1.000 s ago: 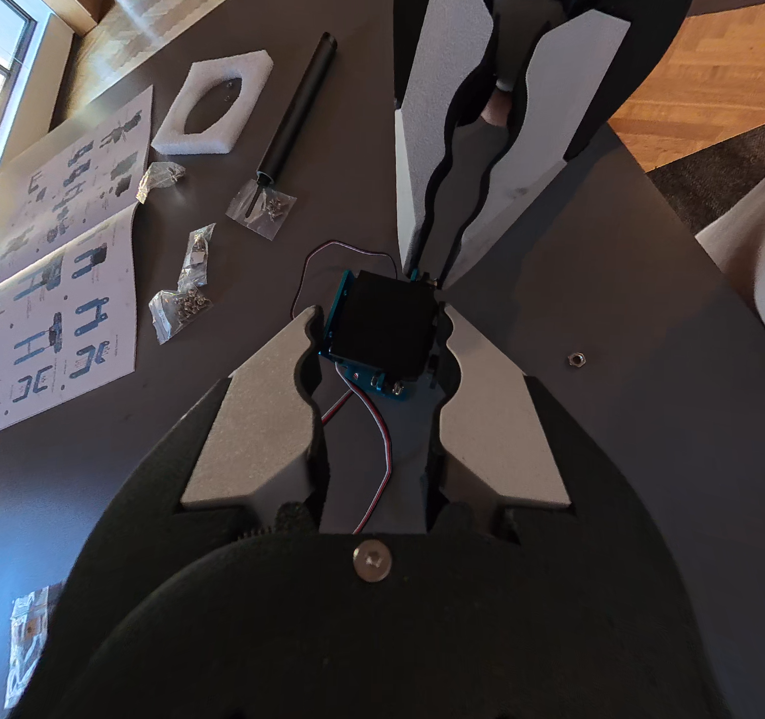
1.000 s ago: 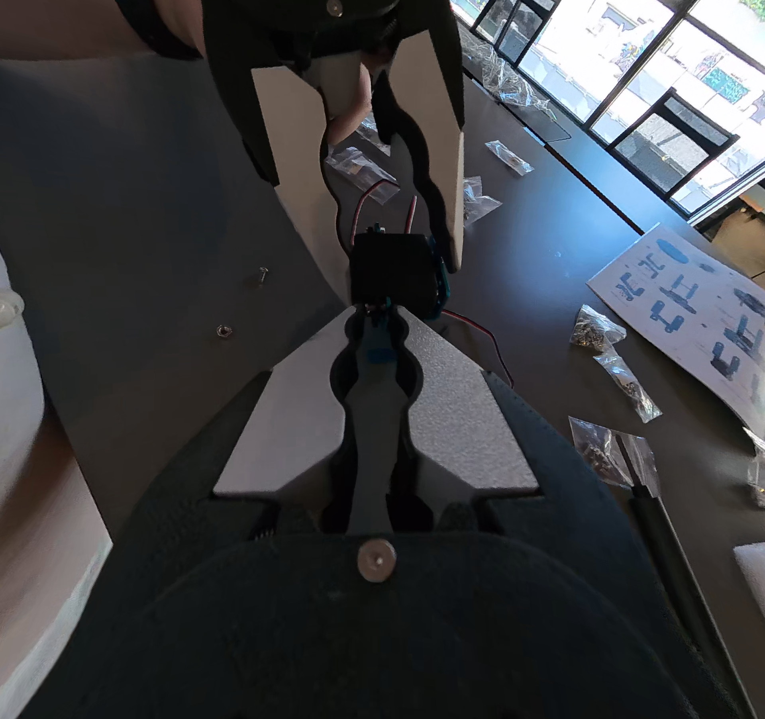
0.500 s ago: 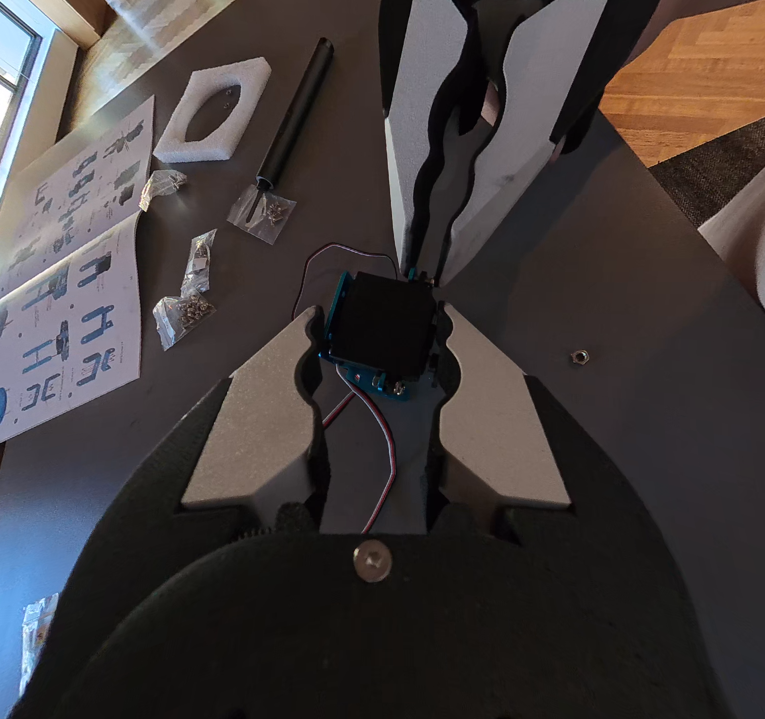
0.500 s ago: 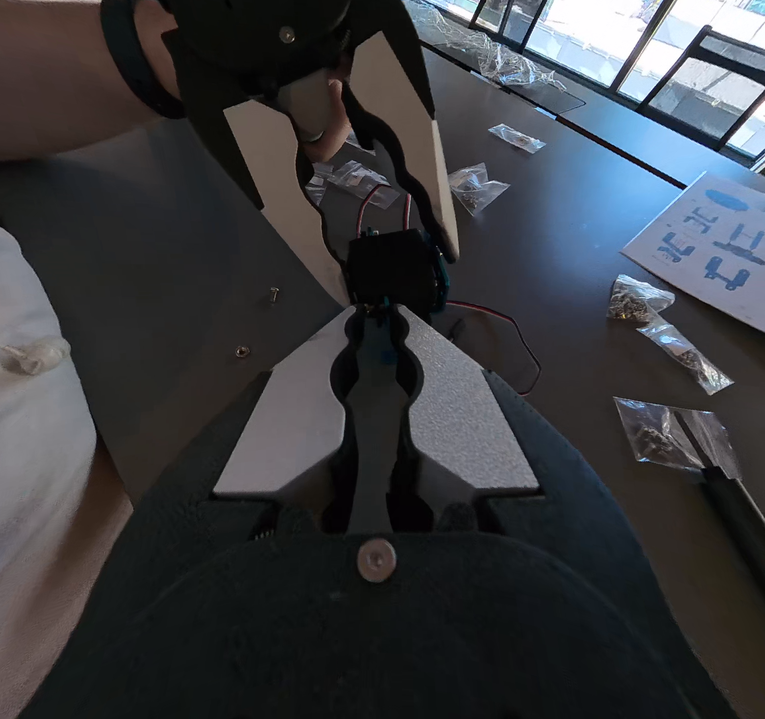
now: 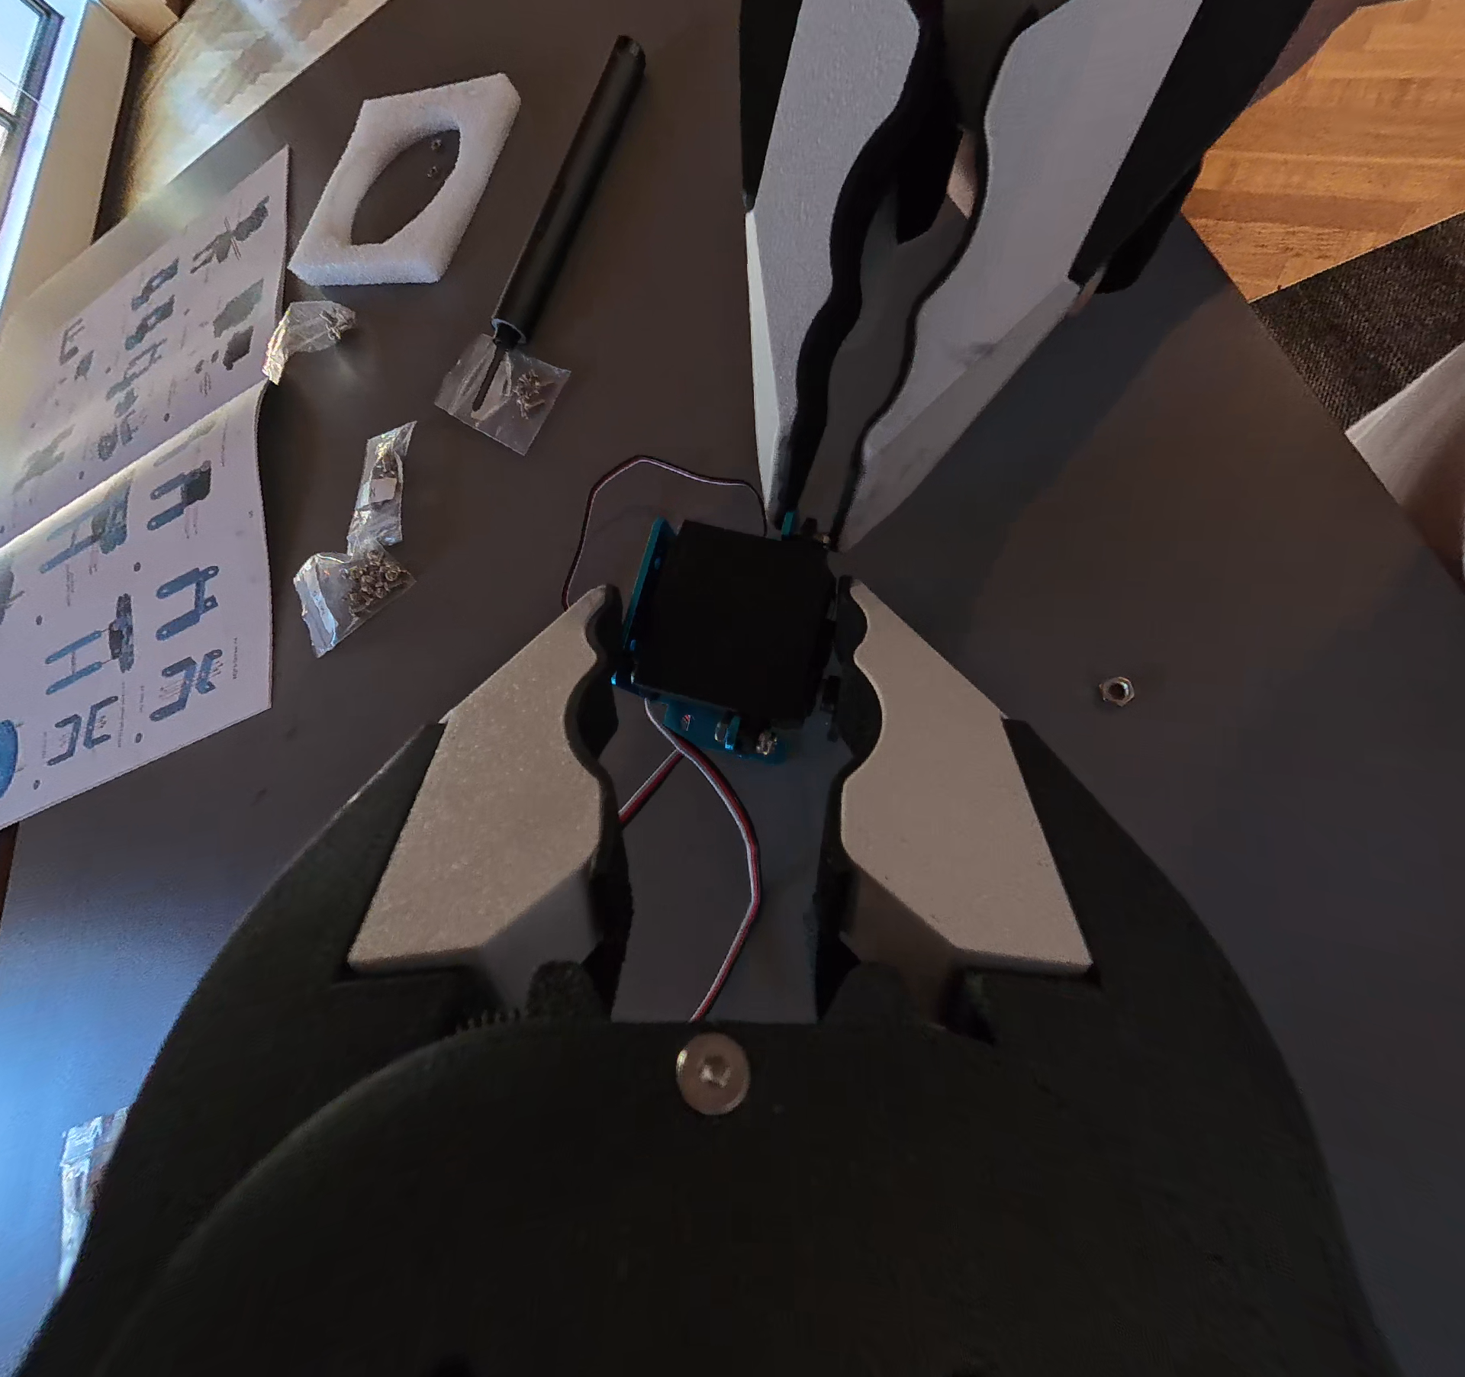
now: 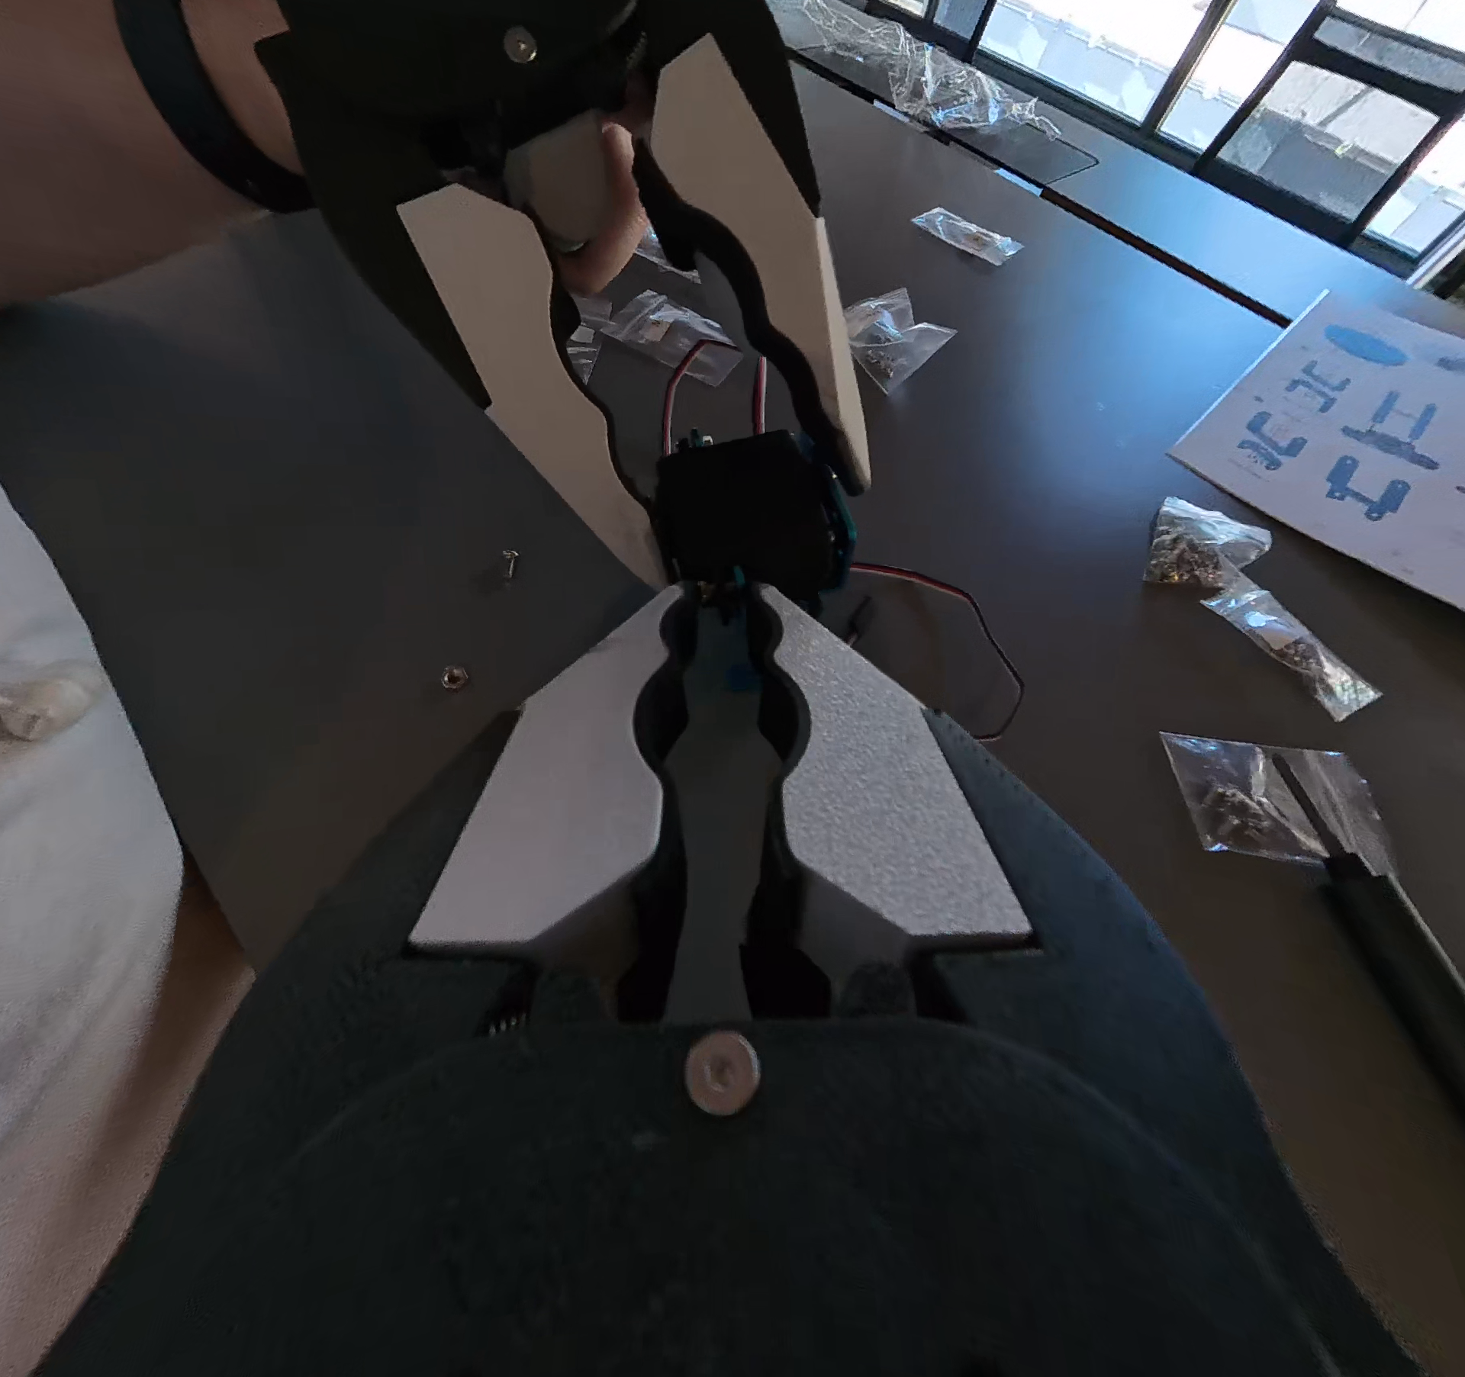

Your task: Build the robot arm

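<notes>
The dark matte table (image 5: 1149, 546) runs to a straight edge beyond the black box; past that edge lies wood floor (image 5: 1348, 110) and dark carpet. To the box's right the tabletop is bare but for one small metal nut (image 5: 1116, 690), giving free room there. To its left the surface is crowded.

The black box (image 5: 741, 618), a smooth square-cornered motor body in a blue metal bracket (image 5: 646, 610), sits near the table's middle, between the two grippers. Thin red, white and dark wires (image 5: 717, 816) trail from it in loops.

Left of the box lie an open printed booklet (image 5: 135, 515), a white foam block (image 5: 408, 178) with an eye-shaped cutout, a black cylindrical tube (image 5: 567, 190), and several crinkled clear bags of screws (image 5: 353, 594). In the right wrist view a nut (image 6: 455, 677) and a loose screw (image 6: 510, 563) lie left of the box, well apart from it.

The left gripper (image 5: 725, 598) has pale, grainy fingers with wavy black inner edges. They stand moderately spread and press the box's two sides, clamping it.

The right gripper (image 6: 725, 594) comes from the opposite side. Its fingers are drawn nearly together, pinching a blue tab of the bracket at the box's far edge.
</notes>
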Available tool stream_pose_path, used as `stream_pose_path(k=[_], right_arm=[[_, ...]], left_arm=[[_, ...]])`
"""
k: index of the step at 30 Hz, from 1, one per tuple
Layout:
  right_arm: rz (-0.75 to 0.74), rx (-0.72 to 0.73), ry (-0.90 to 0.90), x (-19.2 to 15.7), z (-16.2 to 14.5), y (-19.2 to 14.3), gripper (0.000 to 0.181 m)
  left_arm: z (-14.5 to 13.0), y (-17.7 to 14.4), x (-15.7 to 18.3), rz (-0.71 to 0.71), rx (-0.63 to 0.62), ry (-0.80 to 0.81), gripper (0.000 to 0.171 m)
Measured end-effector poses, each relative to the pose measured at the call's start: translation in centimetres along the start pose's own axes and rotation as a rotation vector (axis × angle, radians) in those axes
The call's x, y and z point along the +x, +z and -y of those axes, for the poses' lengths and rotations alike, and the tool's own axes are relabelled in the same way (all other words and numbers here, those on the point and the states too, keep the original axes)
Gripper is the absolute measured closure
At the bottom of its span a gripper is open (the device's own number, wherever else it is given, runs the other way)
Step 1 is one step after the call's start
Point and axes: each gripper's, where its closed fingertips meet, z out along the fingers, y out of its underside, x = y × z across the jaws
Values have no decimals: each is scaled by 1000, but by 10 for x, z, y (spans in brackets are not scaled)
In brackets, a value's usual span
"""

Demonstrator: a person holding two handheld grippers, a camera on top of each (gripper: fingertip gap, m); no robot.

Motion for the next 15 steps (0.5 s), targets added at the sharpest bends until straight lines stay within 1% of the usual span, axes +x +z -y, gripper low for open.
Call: stream_pose_path(k=[2,4,8,10,15], right_arm=[[7,5,45,1,0,0,169],[7,10,51,2,0,0,171],[-2,7,-22,2,0,0,171],[0,3,-54,0,0,0,168],[-6,8,-83,0,0,-1,167]], left_arm=[[0,1,-1,6,1,0,117],[0,1,-1,12,-1,11,117],[0,2,0,17,3,20,117],[0,2,0,18,7,20,117],[2,1,0,13,23,-5,116]])
